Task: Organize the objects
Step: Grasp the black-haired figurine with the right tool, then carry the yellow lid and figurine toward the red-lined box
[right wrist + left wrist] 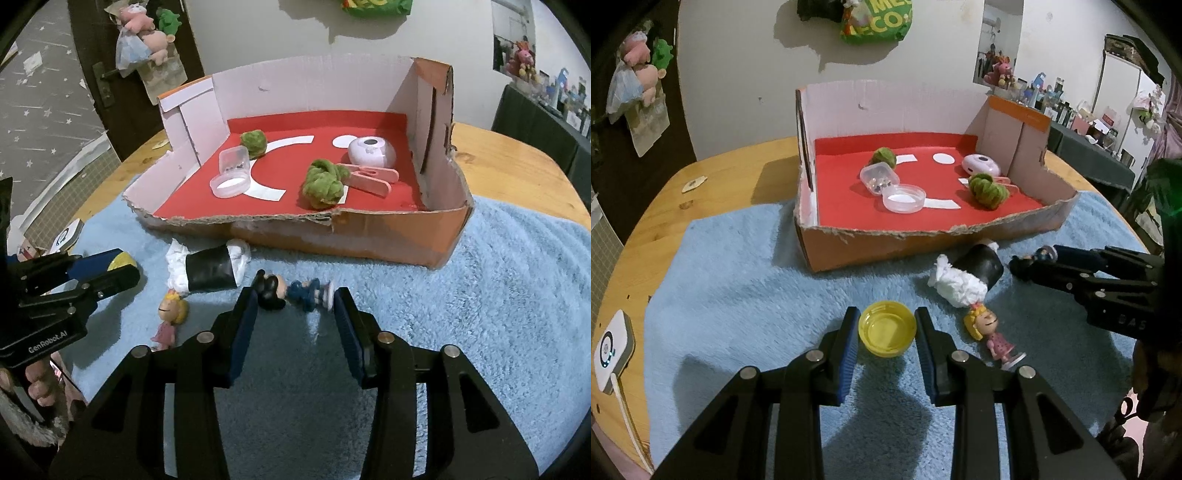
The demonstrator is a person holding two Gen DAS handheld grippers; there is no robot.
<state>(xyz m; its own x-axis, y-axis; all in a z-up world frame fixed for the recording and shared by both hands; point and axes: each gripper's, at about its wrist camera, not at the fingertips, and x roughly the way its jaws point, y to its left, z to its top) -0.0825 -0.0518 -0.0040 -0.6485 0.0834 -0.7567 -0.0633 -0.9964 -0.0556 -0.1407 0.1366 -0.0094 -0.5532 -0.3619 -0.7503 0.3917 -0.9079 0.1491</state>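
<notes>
A yellow cap lies on the blue towel between the fingers of my left gripper, which closely flank it. A blonde doll in pink lies right of it, beside a black tube with white tissue. My right gripper is open around a dark-haired figurine in blue lying on the towel, with gaps on both sides. The cardboard box with a red floor holds two green fuzzy balls, a clear case, a clear lid, a white-pink device and a pink clip.
The box stands behind both grippers with its torn low front wall facing me. The towel covers a wooden table. A white charger-like device sits at the table's left edge. A white wall and cluttered shelves lie beyond.
</notes>
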